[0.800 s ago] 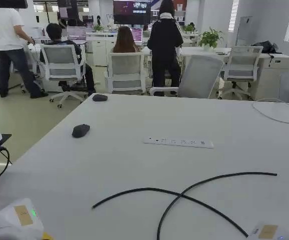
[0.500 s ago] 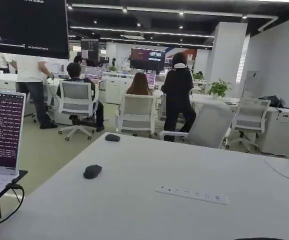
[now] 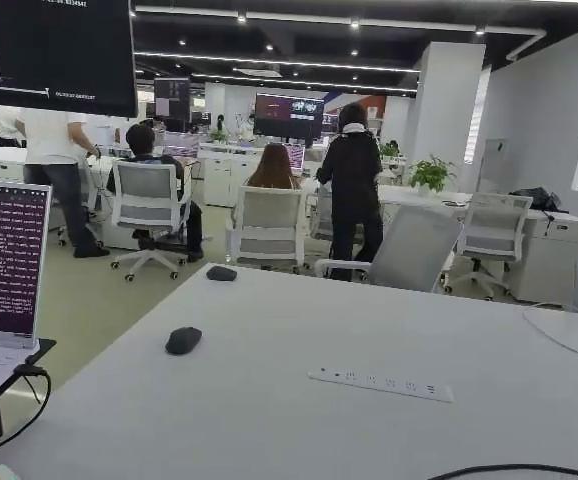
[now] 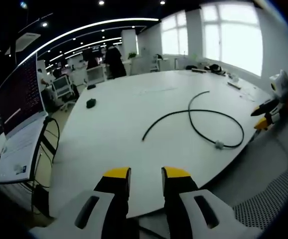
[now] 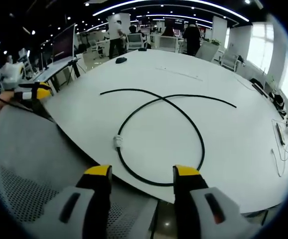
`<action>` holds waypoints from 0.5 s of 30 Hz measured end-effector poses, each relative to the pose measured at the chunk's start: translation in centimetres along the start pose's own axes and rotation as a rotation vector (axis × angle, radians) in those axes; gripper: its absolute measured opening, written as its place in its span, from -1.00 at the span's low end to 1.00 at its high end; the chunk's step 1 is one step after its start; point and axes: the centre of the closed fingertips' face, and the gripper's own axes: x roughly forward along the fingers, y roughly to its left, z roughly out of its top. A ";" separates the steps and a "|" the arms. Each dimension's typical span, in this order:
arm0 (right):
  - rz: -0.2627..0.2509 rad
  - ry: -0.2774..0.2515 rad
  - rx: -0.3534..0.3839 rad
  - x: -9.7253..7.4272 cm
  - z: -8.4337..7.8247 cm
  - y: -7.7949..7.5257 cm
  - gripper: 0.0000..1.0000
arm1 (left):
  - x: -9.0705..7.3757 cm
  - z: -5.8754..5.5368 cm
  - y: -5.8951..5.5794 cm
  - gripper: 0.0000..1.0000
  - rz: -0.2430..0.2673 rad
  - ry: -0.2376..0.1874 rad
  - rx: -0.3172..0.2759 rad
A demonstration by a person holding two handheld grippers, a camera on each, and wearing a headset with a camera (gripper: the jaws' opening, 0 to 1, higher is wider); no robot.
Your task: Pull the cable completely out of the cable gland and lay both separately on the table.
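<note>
My left hand-held gripper (image 4: pixel 146 174), narrowly parted, and right hand-held gripper (image 5: pixel 143 172), wide open, hover empty short of the cable gland (image 5: pixel 118 142), poised to grab.

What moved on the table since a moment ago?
Nothing on the white table moved; only the head camera tilted up. The thin black cable, the dark computer mouse and the long white power strip lie where they were. The left hand-held gripper and right hand-held gripper are open, holding nothing.

the left gripper (image 4: pixel 146 175), jaws slightly apart and empty, hangs before the white bench (image 4: pixel 114 107) where a looped black cable (image 4: pixel 209 111) carries a small pale gland (image 4: pixel 218 145).
</note>
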 end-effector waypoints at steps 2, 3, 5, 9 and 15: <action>0.000 -0.002 0.003 0.0 0.0 0.0 0.02 | 0.0 0.0 0.0 -0.48 0.001 0.002 0.001; 0.001 -0.003 0.005 0.0 0.0 0.0 0.02 | -0.1 0.0 0.0 -0.49 0.001 0.000 0.001; 0.005 -0.003 0.010 0.0 0.0 0.1 0.00 | -0.1 0.0 0.0 -0.51 0.002 0.002 0.002; 0.008 0.001 0.006 0.1 0.0 0.2 0.00 | -0.1 0.0 0.1 -0.51 0.004 0.003 0.003; 0.017 0.003 0.010 0.1 -0.1 0.3 -0.03 | -0.1 -0.1 0.1 -0.53 0.004 0.007 0.003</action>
